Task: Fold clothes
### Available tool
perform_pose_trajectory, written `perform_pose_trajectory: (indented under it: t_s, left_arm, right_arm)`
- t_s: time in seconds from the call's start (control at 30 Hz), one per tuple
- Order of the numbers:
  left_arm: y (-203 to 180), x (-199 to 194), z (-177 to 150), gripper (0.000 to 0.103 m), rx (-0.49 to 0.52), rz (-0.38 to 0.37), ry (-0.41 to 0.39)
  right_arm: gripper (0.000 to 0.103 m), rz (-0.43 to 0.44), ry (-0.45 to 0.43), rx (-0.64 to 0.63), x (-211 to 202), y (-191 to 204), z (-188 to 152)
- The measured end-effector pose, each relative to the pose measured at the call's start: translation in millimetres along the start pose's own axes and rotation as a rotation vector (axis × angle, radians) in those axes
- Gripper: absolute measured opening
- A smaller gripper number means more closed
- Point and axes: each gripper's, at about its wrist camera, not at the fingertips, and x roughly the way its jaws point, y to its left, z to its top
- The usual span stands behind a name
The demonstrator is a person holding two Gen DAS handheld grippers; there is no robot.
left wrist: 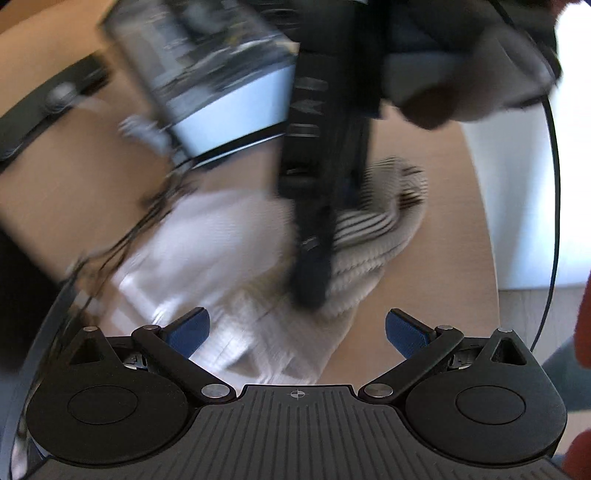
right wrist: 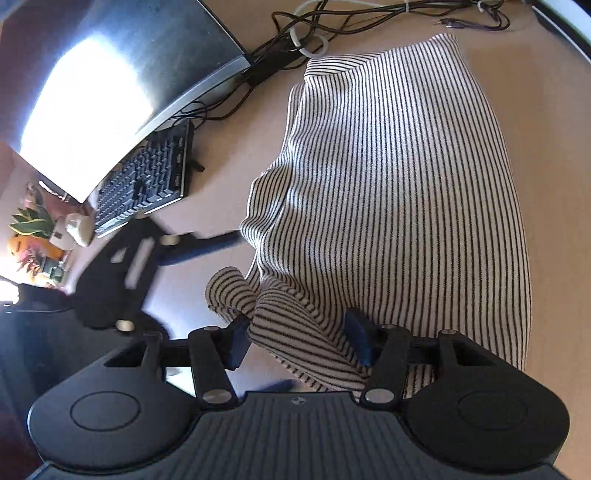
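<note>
Left wrist view, nearest first: the left gripper (left wrist: 297, 334) has its two blue-padded fingers (left wrist: 190, 332) spread wide apart with nothing between them. Just beyond them lies a white garment (left wrist: 221, 251), crumpled on a light wooden table (left wrist: 443, 251). Past the white cloth, partly over it, the right gripper (left wrist: 314, 266) shows as a dark, motion-blurred shape reaching down to a bunched striped garment (left wrist: 384, 218), which lies against the white garment's far side. Farther back is a blurred monitor (left wrist: 207, 70) with dark cables (left wrist: 122, 240) trailing below it.

Right wrist view, nearest first: the right gripper (right wrist: 299, 341) has its blue fingers (right wrist: 356, 334) closed in on a rolled fold of the striped garment (right wrist: 399, 177), cream with thin dark stripes, pinching it at the near edge. The rest of that garment spreads away from the gripper across the table (right wrist: 535, 92), mostly flat, with a raised crease along its left side. To the left, well apart from the cloth, a dark keyboard (right wrist: 147, 177) sits under the tilted monitor (right wrist: 110, 92). Beyond the garment's far corner, a tangle of cables (right wrist: 306, 33) runs along the table. At the far left edge, small potted plants (right wrist: 33, 229) are visible, too small to describe further.
</note>
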Motion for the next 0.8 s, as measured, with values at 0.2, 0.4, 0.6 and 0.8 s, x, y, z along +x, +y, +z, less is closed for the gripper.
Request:
perform_pose_trajectory:
  t_s: [0.2,0.4,0.6,0.8]
  left_arm:
    - [12,25,20,0.071,-0.067,-0.120,-0.028]
    - [92,42,2,0.067,-0.720,-0.376,0.003]
    - [106,49,-1,0.066,-0.841,-0.396,0.006]
    - [103,45,-1,0.066,-0.840,-0.383,0.015]
  right_arm:
    - [0.060,-0.116,-0.076,-0.190,-27,24,-20]
    - [0.087,-0.530,-0.221,-0.716,-89,69,-77]
    - [0.087,-0.737,-0.266,-1.025,-16,67,-108]
    - [0.077,-0.717,-0.231,-1.082,19,66,-92]
